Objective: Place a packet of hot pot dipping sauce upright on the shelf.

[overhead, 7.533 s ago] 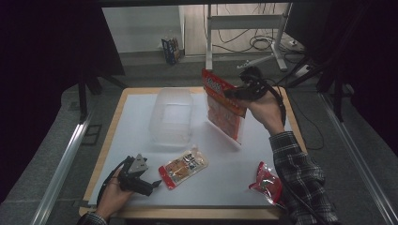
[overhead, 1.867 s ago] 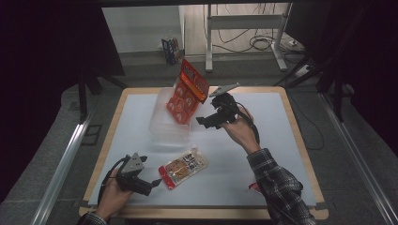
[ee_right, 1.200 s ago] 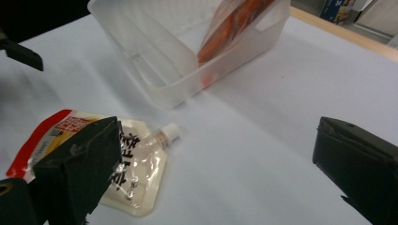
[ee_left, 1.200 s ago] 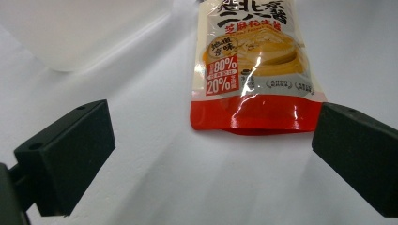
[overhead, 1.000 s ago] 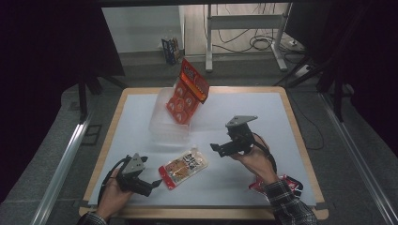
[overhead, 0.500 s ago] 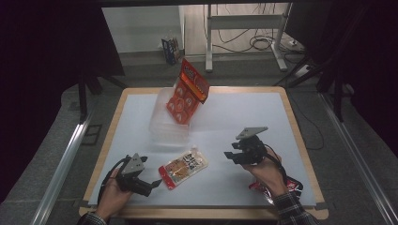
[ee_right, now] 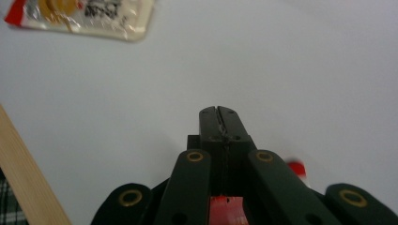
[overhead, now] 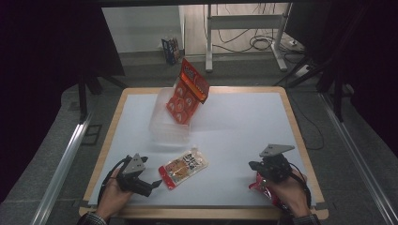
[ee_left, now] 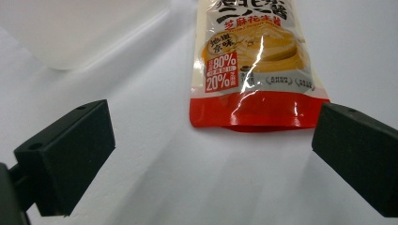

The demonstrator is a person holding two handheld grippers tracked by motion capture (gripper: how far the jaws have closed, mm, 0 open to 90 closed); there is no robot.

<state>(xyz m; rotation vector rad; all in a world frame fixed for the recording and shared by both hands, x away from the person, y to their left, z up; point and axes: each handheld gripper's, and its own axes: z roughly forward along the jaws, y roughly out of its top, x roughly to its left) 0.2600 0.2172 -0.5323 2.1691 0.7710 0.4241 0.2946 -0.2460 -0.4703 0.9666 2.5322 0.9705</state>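
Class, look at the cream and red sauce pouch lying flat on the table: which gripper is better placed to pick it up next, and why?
Probably the left gripper: its jaws stand open with the pouch just ahead. The right gripper is shut and farther away.

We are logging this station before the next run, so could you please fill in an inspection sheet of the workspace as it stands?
Surface: white table top in a wooden frame.
Job's things: orange snack bag propped upright in the clear plastic bin; cream-and-red pouch flat on the table; red packet under the right hand.
Clutter: nothing seen.
Grippers: left claw open, aimed at the pouch's red end; right claw with jaws together, low over the table.
Cables: black cable loops at each claw; more on the floor beyond.
Surroundings: metal stand legs, dark curtains.
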